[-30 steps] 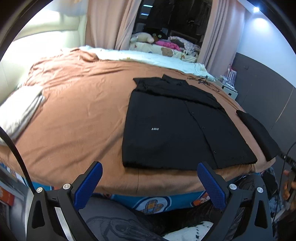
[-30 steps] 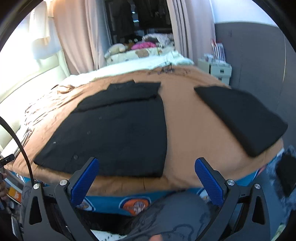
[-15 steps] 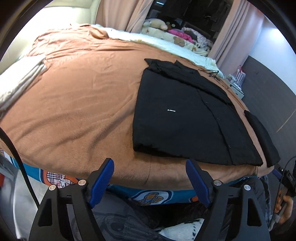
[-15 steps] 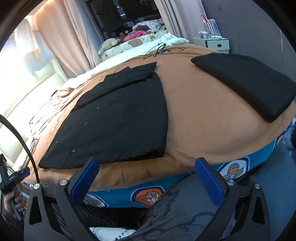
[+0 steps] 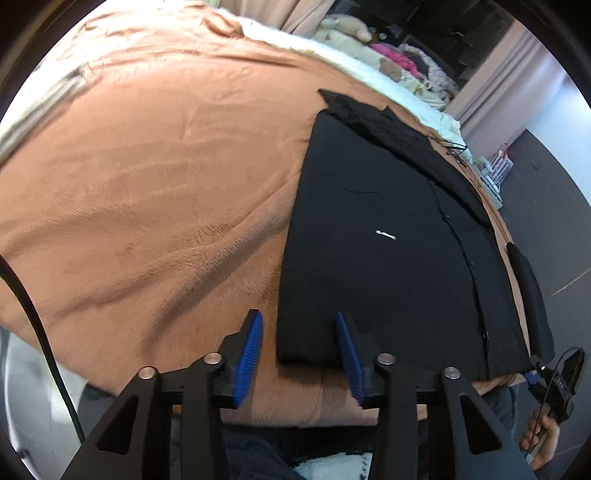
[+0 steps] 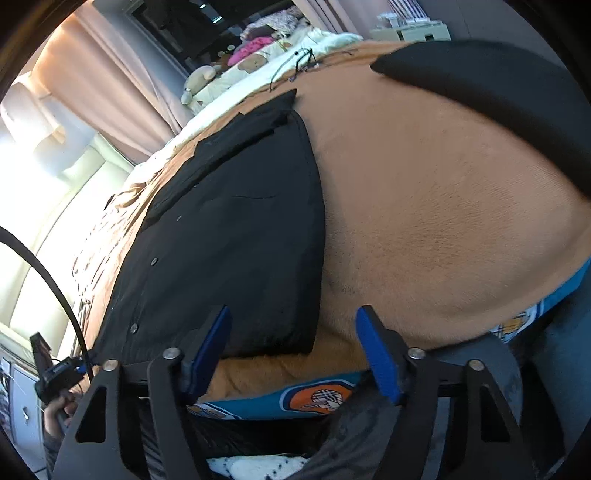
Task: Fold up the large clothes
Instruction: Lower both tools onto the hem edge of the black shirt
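Note:
A black button-up shirt point(image 5: 388, 240) lies flat on the brown bedspread point(image 5: 147, 184), sleeves folded in, hem toward me. My left gripper point(image 5: 299, 325) is open, its blue fingers straddling the shirt's near left hem corner. In the right wrist view the same shirt point(image 6: 229, 240) lies left of centre. My right gripper point(image 6: 293, 321) is open, straddling the shirt's near right hem corner. Neither gripper holds cloth.
A folded black garment point(image 6: 498, 88) lies at the bed's right side, also visible in the left wrist view point(image 5: 528, 288). White bedding and stuffed toys point(image 5: 351, 33) lie at the far end. The bed's blue patterned edge point(image 6: 317, 398) runs below the grippers.
Both grippers have moved forward and down to the shirt's near hem corners. Both have narrowed their opening, the left more than the right.

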